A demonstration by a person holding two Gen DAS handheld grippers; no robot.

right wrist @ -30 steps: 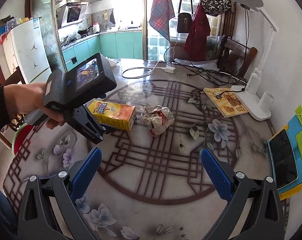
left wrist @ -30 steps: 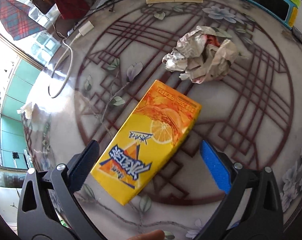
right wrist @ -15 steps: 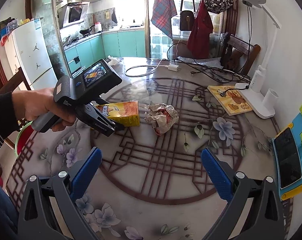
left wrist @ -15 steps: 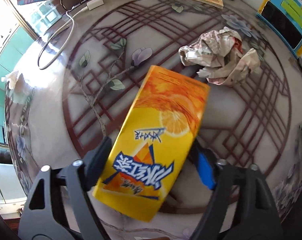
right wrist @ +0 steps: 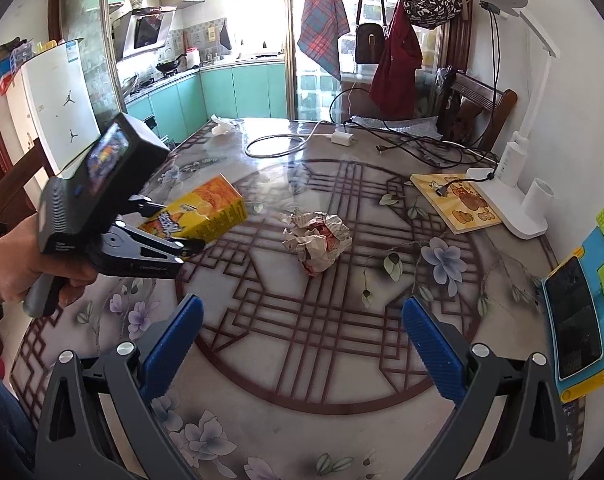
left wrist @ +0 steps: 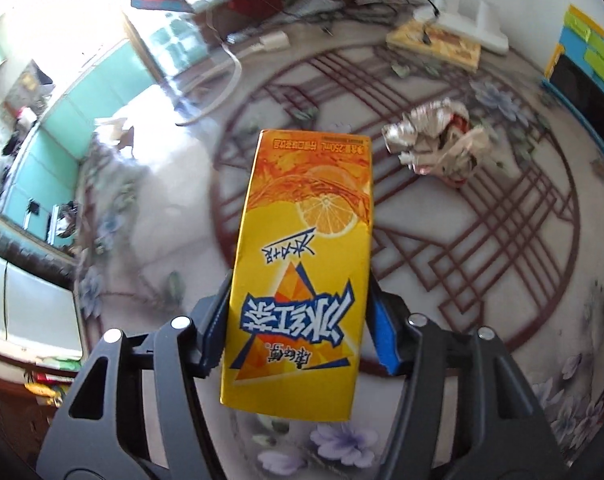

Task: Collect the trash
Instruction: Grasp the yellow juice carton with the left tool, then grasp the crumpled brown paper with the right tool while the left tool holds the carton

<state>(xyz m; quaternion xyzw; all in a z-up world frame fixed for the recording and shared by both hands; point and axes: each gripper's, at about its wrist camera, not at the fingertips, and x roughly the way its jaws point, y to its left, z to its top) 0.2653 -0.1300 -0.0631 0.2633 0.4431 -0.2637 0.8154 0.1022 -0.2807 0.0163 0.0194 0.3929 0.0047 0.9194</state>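
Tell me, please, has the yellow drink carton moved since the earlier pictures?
Yes. The drink carton, then flat on the table, is now lifted clear, farther from the crumpled paper, gripped by the left tool.

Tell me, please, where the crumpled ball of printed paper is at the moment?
The crumpled ball of printed paper lies on the patterned table near its centre, right of the yellow drink carton held in the left tongs.

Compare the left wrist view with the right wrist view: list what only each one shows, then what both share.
Only the left wrist view: the left gripper's blue pads pressed on the carton's sides, its jaws having just been closing.

Only the right wrist view: the hand holding the left gripper, the open, empty right gripper, the fridge and the lamp.

Both: the orange juice carton lifted off the table, and the crumpled paper wad.
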